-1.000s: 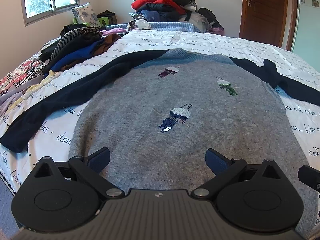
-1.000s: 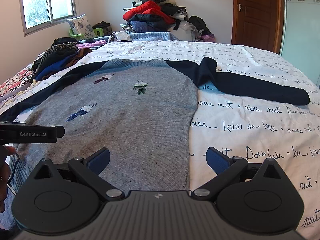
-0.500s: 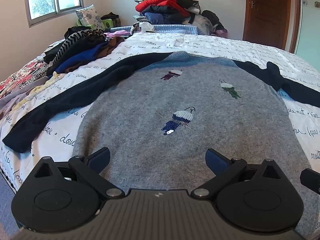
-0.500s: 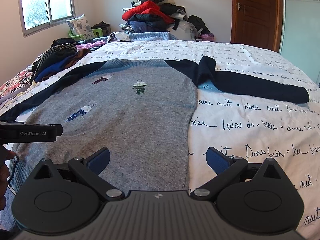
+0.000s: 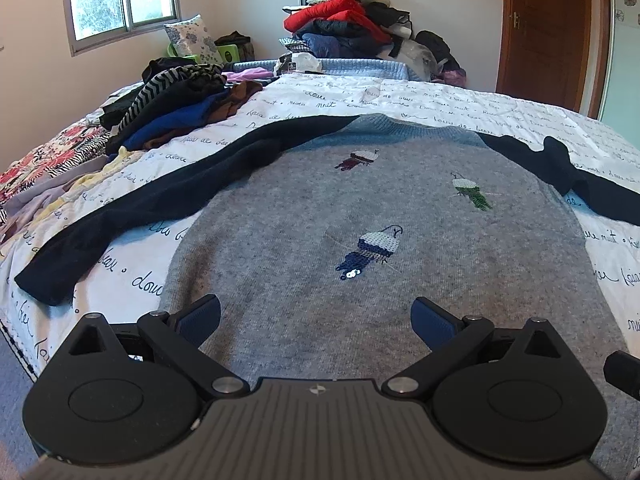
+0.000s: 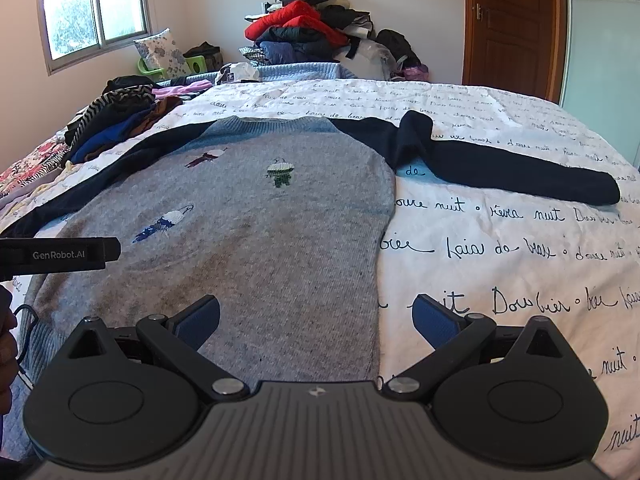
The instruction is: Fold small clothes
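- A heap of loose clothes (image 5: 176,108) sits on the far left of the bed (image 6: 500,240), near the sweater's left sleeve (image 5: 132,216); a wide sweep of that sleeve could drag them into the fold.
- The left gripper (image 5: 316,320) hovers over the sweater's lower hem, jaws spread wide and holding nothing.
- The grey sweater (image 5: 360,248) lies flat, front up, in the middle of the bed, both dark sleeves stretched out sideways.
- The right gripper (image 6: 316,320) is released too, straddling the sweater's right side edge; closing here might pinch the bedcover along with the knit.
- The right sleeve (image 6: 500,168) has a bunched kink near the shoulder, which could fold in as a lump.
- The hem itself is hidden under both gripper bodies, and only a sliver of the person's hand (image 6: 6,344) shows at the frame edge.
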